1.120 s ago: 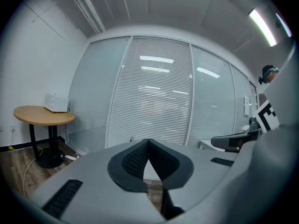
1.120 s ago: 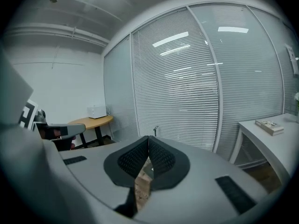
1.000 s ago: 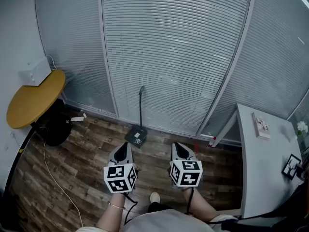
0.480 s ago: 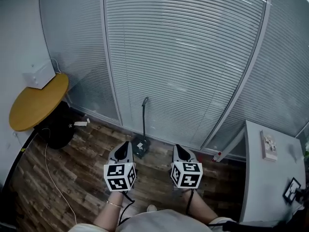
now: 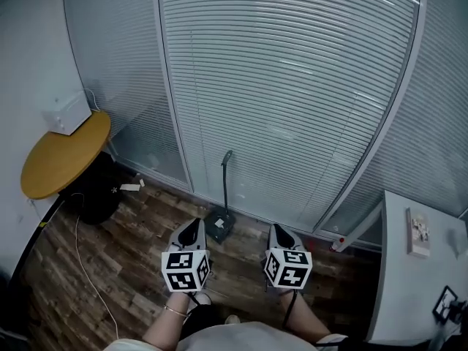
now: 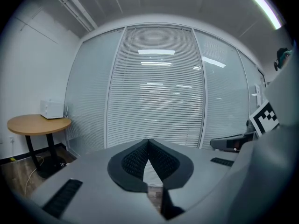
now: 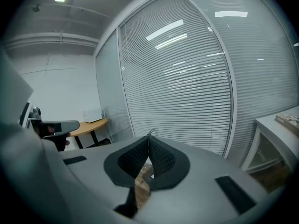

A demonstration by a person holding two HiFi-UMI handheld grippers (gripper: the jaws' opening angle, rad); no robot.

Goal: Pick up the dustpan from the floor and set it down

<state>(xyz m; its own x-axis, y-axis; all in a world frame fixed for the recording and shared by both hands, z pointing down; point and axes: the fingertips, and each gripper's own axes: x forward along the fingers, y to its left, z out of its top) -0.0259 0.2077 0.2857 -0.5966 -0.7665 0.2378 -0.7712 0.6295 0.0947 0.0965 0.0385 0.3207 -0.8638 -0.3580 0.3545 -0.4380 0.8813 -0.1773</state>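
A dark dustpan sits on the wood floor at the foot of the glass wall, its long handle standing upright. My left gripper is held just left of the pan, above the floor, its jaws shut with nothing between them. My right gripper is level with it to the right of the pan, also shut and empty. In the left gripper view the left gripper points at the blinds with its pads touching. In the right gripper view the right gripper does the same.
A glass partition with white blinds fills the view ahead. A round yellow table with a white box stands at the left, a black bag under it and a white cable across the floor. A white desk is at the right.
Both grippers have come forward toward the glass wall, still shut. The dustpan now lies between their tips instead of ahead of them.
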